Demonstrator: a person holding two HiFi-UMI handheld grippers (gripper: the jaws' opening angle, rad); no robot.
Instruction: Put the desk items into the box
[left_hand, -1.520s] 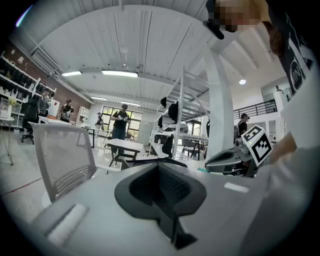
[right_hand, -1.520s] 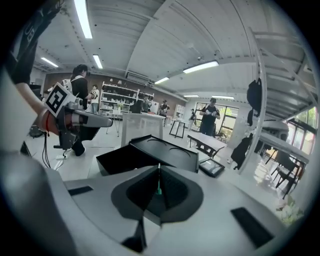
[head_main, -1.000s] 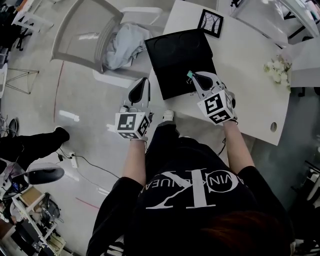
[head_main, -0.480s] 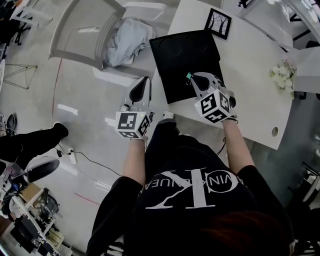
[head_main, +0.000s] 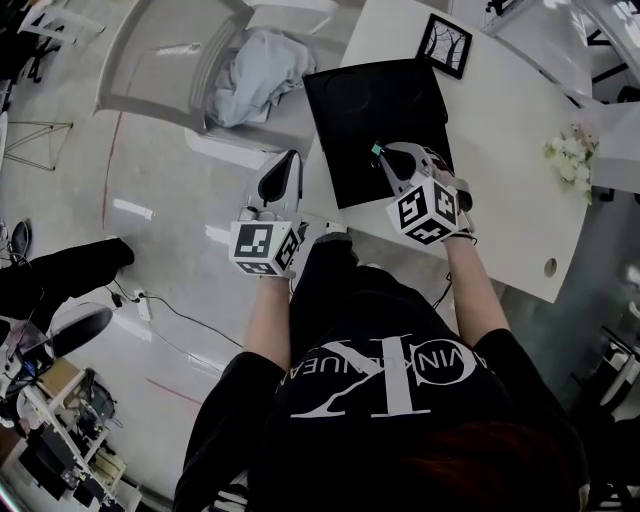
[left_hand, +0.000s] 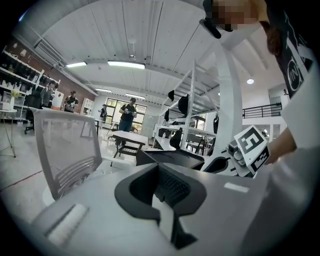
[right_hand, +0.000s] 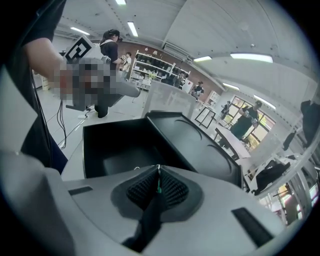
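Two grippers were in play, but only one carried anything. The right gripper (head_main: 386, 156) had its jaws pinched shut on a small green desk item (head_main: 378, 151). It was angled down over the open black rectangular box (head_main: 375, 110) on the white table (head_main: 500, 150), probably so that a release would drop the item inside. The left gripper (head_main: 288, 162) hung beyond the table's edge, jaws barely parted and empty, seemingly out of the box's way.
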